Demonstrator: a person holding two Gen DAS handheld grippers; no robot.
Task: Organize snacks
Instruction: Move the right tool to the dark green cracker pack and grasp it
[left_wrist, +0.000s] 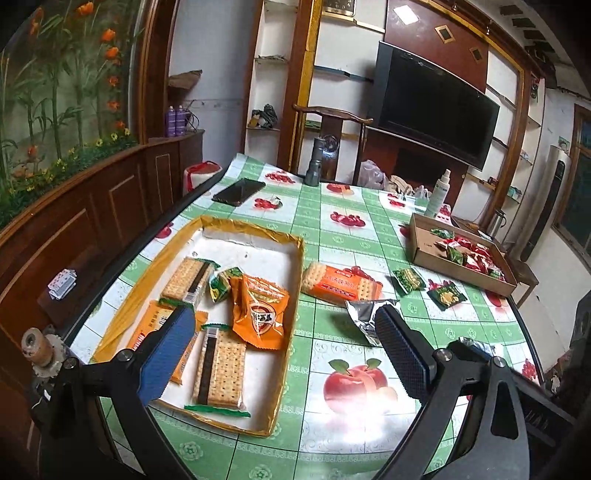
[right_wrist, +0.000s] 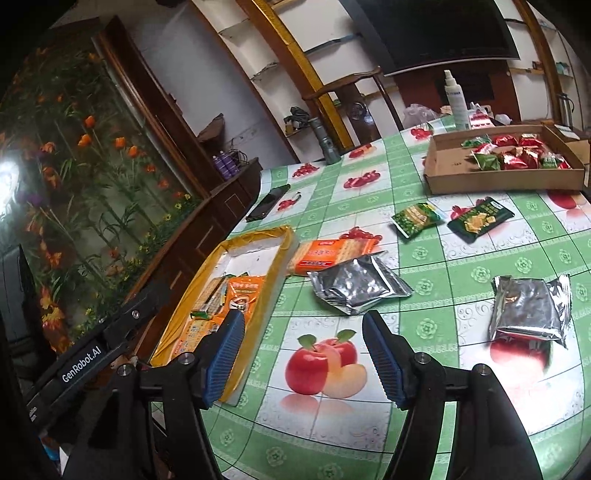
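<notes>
In the left wrist view, the left gripper (left_wrist: 284, 332) stands wide open with nothing between its fingers. Just beyond and partly behind its left finger lies the yellow-rimmed tray (left_wrist: 295, 280), already holding cracker packs (left_wrist: 221, 365) and an orange snack bag (left_wrist: 258, 310). Past the fingers, just outside the tray's rim, an orange cracker pack (left_wrist: 340, 286) lies loose on the counter (left_wrist: 369, 435). A silver foil packet (left_wrist: 360, 317) sits at the tip of the right finger, though contact cannot be judged. Farther off to the right, two green packets (left_wrist: 424, 288) lie short of a cardboard box (left_wrist: 428, 254) filled with red and green sweets.

In the right wrist view, the right gripper (right_wrist: 303, 332) is also open and empty, hovering over the counter. The silver foil packet (right_wrist: 358, 288) lies just ahead of its fingertips, and a second foil packet (right_wrist: 532, 314) is off to the right.

Judging by this, sorting is partly done: five loose items remain outside the containers.
</notes>
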